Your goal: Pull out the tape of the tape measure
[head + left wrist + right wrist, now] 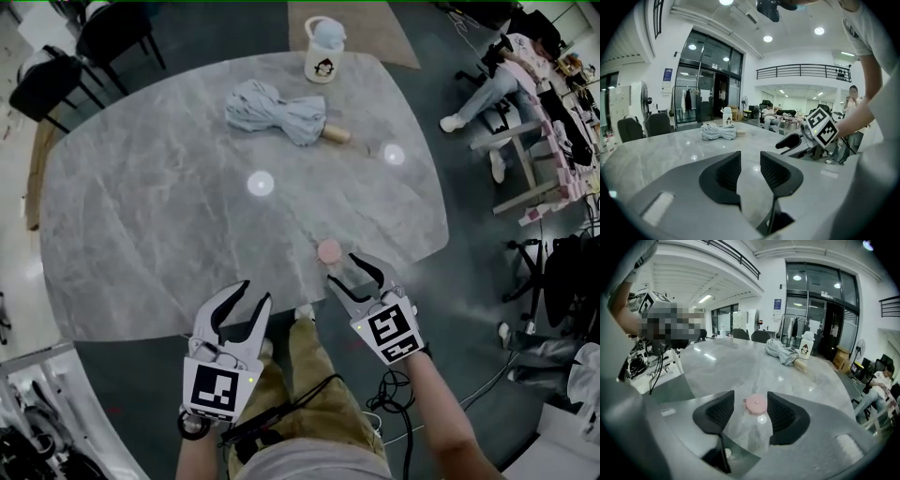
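A small round pink tape measure (pixel 329 250) lies flat on the grey marble table (pixel 159 225), close to its near edge. My right gripper (pixel 342 267) sits just behind it, open, its fingertips on either side of the case's near rim. In the right gripper view the pink tape measure (pixel 756 404) shows between the tips of the right gripper (pixel 750 412), and the pads do not press on it. No tape is pulled out. My left gripper (pixel 256 291) hovers at the table's front edge, left of the other, open and empty (pixel 750 171).
A folded grey umbrella (pixel 277 112) with a wooden handle lies at the table's far side. A white lidded cup (pixel 323 52) stands behind it. Black chairs (pixel 56 66) stand at the far left. A seated person (pixel 511 75) is at the far right. Cables (pixel 394 394) trail on the floor.
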The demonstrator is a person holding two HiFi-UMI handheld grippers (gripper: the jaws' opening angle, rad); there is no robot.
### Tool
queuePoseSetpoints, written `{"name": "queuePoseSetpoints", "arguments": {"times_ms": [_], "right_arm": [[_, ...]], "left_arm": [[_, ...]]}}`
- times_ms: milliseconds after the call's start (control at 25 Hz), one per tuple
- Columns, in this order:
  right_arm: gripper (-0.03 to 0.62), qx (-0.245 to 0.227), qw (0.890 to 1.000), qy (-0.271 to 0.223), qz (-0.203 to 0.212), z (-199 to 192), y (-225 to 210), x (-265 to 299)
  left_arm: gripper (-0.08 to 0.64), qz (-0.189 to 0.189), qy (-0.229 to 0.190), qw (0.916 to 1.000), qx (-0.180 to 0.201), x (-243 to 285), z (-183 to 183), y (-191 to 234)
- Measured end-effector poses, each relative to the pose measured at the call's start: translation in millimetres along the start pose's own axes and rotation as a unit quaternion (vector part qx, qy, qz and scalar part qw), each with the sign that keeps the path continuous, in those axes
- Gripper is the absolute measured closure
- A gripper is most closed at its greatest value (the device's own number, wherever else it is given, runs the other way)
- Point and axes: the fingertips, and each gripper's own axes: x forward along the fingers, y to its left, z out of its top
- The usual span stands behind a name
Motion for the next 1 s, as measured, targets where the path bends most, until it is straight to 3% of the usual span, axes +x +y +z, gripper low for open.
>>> {"name": "queuePoseSetpoints", "arguments": {"times_ms": [520,760,1000], "right_arm": [[0.341,-0.105,0.99,0.059,0.079,-28,-10,44],[0.33,-0.106,0.984,0.068,0.124,-34,-10,53],[0.329,-0.062,0.982,0.057,0.167,-35,-10,56]], "left_arm": [[0.433,0.026,0.014,0.9994,-0.016,14,-9,5],[0.433,0.037,0.02,0.9989,-0.02,17,-12,7],[0.433,0.038,0.023,0.9988,-0.021,21,-12,7]]}}
